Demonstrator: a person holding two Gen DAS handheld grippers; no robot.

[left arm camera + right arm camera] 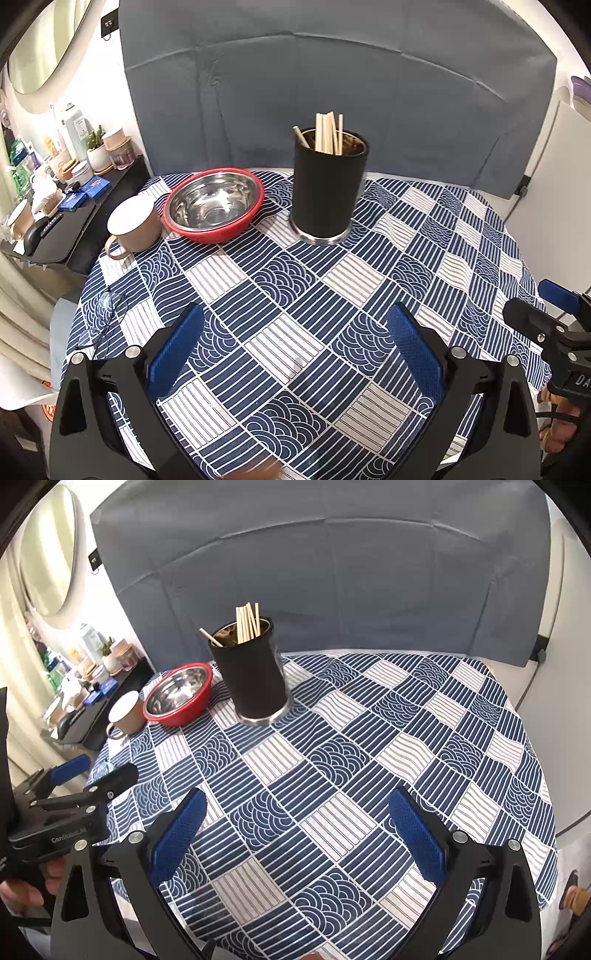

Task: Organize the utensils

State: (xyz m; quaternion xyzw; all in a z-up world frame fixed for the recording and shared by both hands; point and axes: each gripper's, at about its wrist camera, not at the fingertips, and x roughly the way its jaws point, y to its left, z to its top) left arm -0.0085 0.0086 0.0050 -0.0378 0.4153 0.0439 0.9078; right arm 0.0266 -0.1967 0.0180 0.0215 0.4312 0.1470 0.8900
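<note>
Utensils gathered – wooden chopsticks (328, 133) stood upright in black cylindrical holder (328, 188).
Left gripper (295, 347) and right gripper (295, 829) held spread, empty, above blue patterned tablecloth (424, 240).

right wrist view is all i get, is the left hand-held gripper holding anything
Observer: No. The left wrist view shows the left hand-held gripper open, with only the blue patterned tablecloth in the gap.
Operator: ok anything lying near it i should watch for
Observer: Yes. A pair of clear-framed eyeglasses lies on the cloth at the table's left edge, just outside that gripper's left side and nearer than the mug.
</note>
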